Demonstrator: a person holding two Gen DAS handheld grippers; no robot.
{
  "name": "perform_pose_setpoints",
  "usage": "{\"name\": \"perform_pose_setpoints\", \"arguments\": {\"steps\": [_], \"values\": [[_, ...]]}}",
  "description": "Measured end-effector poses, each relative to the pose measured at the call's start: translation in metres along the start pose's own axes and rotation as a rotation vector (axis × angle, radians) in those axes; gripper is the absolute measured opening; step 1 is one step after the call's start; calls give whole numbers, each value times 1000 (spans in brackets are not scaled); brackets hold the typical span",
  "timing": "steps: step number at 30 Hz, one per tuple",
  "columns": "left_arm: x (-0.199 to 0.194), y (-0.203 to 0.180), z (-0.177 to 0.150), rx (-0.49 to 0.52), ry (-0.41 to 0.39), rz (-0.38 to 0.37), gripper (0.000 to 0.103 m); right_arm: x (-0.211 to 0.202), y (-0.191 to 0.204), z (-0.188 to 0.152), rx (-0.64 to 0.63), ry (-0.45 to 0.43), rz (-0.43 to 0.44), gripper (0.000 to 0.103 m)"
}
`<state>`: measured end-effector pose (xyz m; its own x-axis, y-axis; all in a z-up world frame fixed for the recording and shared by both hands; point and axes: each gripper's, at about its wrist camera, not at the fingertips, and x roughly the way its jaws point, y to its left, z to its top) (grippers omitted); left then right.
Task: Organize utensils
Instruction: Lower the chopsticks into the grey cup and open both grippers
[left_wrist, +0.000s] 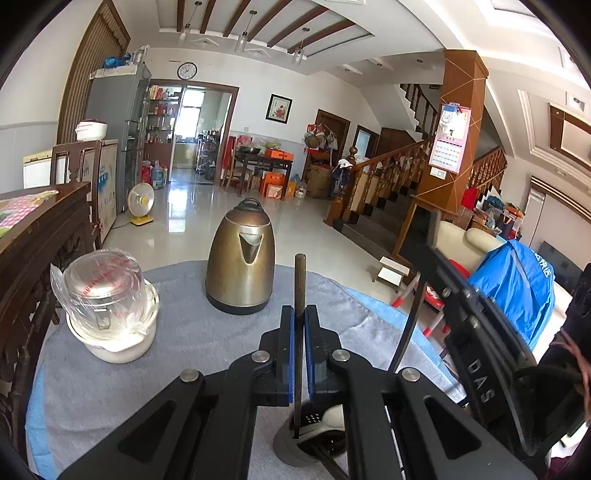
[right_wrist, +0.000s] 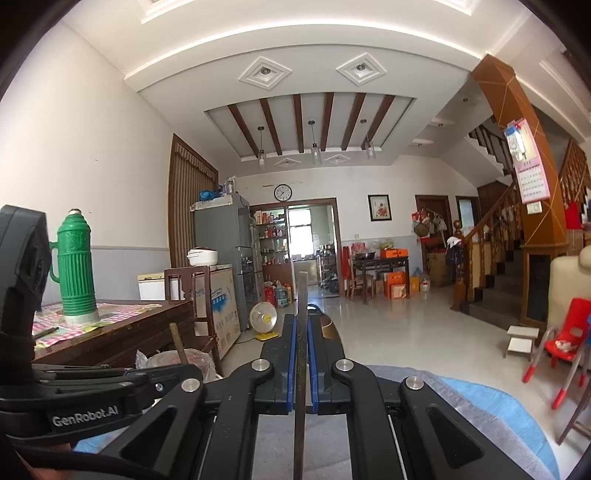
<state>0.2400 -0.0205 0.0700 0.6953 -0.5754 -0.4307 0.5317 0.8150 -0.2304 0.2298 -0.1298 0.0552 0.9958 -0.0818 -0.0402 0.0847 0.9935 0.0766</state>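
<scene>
Grey-clothed surface (left_wrist: 184, 332) | left gripper (left_wrist: 299, 317) clenched on 1 chopstick (left_wrist: 300, 284) above holder (left_wrist: 295, 446) | right gripper (right_wrist: 301, 328) clenched on 1 dark stick (right_wrist: 302, 295) | lettering "GenRobot.AI" lower left, "DAS" lower right

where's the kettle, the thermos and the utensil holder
kettle (left_wrist: 240, 269), left wrist view, on its brass body
thermos (right_wrist: 75, 269), right wrist view, on its green ribbed body
utensil holder (left_wrist: 286, 448), left wrist view, on its grey rim

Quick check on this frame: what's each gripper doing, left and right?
Left gripper: shut on a dark chopstick above the utensil holder.
Right gripper: shut on another chopstick.
</scene>
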Motion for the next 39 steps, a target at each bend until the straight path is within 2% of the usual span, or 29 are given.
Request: {"name": "perform_pose_setpoints", "arguments": {"steps": [8, 17, 23, 26, 28, 30, 32, 34, 35, 38, 39], "values": [[8, 1, -7, -4, 25, 10, 6, 5, 2, 2, -8, -23, -24, 6], [14, 13, -21, -21, 84, -2, 5, 10, -10, -16, 36, 67, -11, 6], [-2, 17, -20, -4, 110, -28, 6, 1, -21, -15, 89, 142, 36, 8], [-20, 19, -18, 1, 100, -32, 15, -8, -26, -13, 104, 179, 54, 9], [-32, 20, -16, 10, 85, -14, 32, -17, -31, -9, 128, 187, 68, 9], [-50, 22, -14, 3, 55, 2, 38, -27, -36, -4, 158, 189, 88, 13], [-71, 23, -13, -6, 32, 26, 41, -36, -36, 3, 180, 187, 107, 28], [-87, 22, -14, -7, 18, 59, 58, -52, -38, 11, 184, 162, 119, 39], [-102, 20, -16, -7, 5, 90, 63, -61, -38, 16, 181, 143, 118, 50], [-135, 11, -25, 0, -29, 159, 76, -92, -42, 30, 175, 68, 111, 53], [-143, 7, -28, 0, -33, 190, 85, -102, -44, 34, 172, 51, 104, 53]]}}
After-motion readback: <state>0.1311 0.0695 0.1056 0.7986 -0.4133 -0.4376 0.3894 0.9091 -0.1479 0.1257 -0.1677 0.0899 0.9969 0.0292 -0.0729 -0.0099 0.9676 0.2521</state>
